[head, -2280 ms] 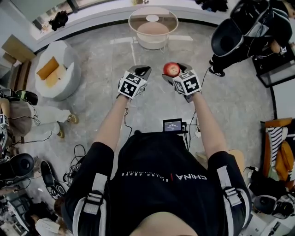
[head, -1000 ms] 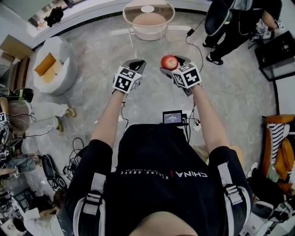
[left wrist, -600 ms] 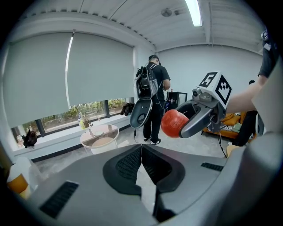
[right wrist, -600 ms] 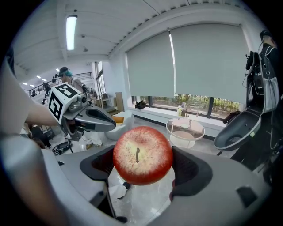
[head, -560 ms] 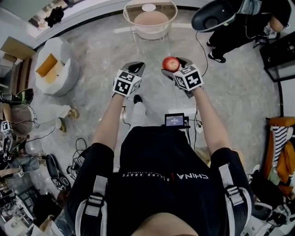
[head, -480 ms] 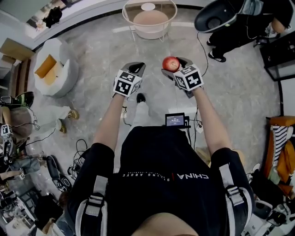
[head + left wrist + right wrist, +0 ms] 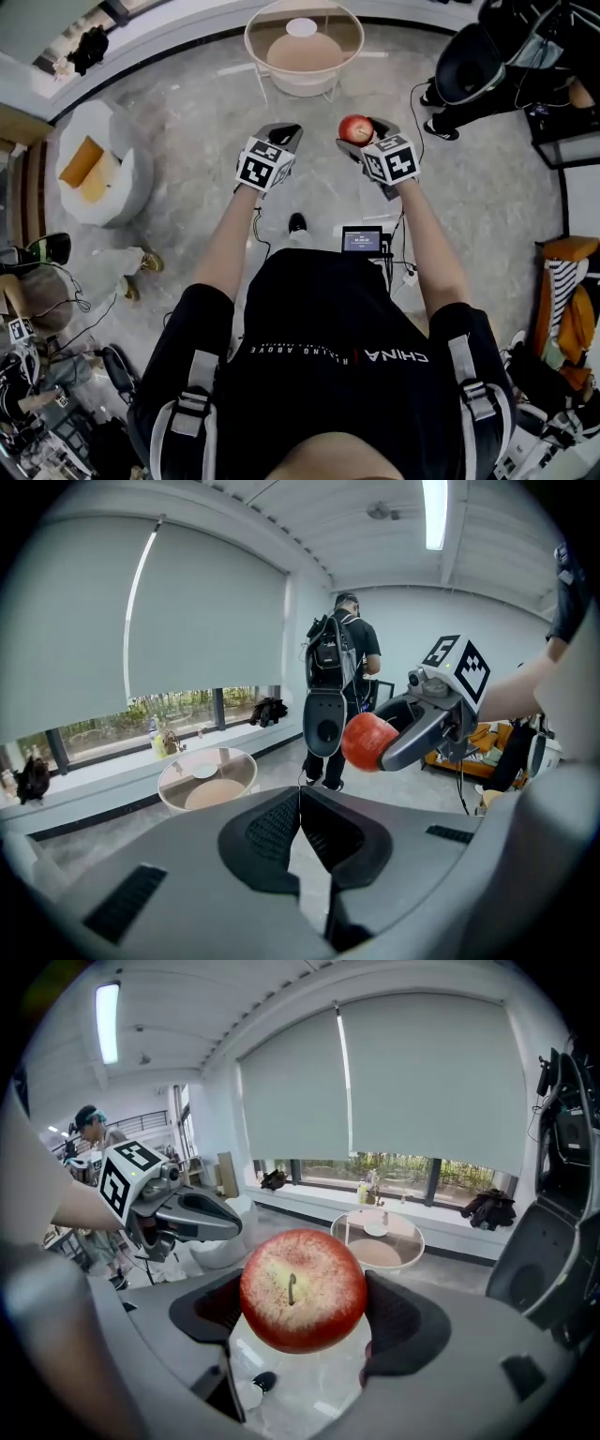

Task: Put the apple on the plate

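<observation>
A red apple (image 7: 355,128) hangs in the air, with my right gripper (image 7: 361,134) shut on it, pads pressed to both its sides. In the right gripper view the apple (image 7: 302,1290) shows its stem end. My left gripper (image 7: 282,134) is beside it on the left, at the same height, shut with nothing in it; its pads (image 7: 281,829) touch. Ahead stands a round glass table (image 7: 347,42) with a small white plate (image 7: 302,27) on it. The plate (image 7: 375,1229) also shows beyond the apple, and the plate (image 7: 203,772) lies left of centre in the left gripper view.
A white armchair (image 7: 98,173) with an orange cushion stands on the left. A person with a large black backpack (image 7: 473,66) stands at the right of the table. A long window ledge (image 7: 112,785) runs behind the table. Cables and gear lie at the lower left.
The person holding the grippers has stepped forward, so the glass table is nearer. Both grippers keep the same pose, the apple still in the right one. The bystander at the right has shifted.
</observation>
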Tool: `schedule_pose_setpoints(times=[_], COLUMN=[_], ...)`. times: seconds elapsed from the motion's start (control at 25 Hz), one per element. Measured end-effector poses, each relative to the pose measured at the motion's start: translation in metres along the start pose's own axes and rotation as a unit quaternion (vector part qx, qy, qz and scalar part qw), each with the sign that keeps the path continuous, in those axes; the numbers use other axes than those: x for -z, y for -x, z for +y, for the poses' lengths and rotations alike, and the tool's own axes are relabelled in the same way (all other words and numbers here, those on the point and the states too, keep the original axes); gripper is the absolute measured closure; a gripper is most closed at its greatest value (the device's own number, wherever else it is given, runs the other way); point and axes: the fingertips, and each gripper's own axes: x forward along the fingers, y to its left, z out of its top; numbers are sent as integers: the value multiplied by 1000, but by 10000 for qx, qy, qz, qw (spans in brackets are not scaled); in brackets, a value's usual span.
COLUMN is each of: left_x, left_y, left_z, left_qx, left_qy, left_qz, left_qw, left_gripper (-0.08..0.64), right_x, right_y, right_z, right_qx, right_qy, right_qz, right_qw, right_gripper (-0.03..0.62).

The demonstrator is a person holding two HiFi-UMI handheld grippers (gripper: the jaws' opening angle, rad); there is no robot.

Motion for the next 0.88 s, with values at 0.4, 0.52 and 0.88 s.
schedule_pose_setpoints(times=[0.4,0.52,0.88], left_x=[-19,-28,-45], left_y=[-37,-48,-99], left_z=[121,148,213], left_qx=[144,156,-27], left_qy=[18,74,262], left_qz=[61,39,146], left_qw=[9999,9998,9995], left_gripper=[541,543,543], right_x=[-70,-89,-128], right_y=[-87,-109,-173], right_z=[-41,-56,-112], right_qx=[188,207,-15], right_qy=[-147,-159,-128], right_qz=[124,183,304], right_qw=[9996,9995,9995], right_gripper=[176,176,176])
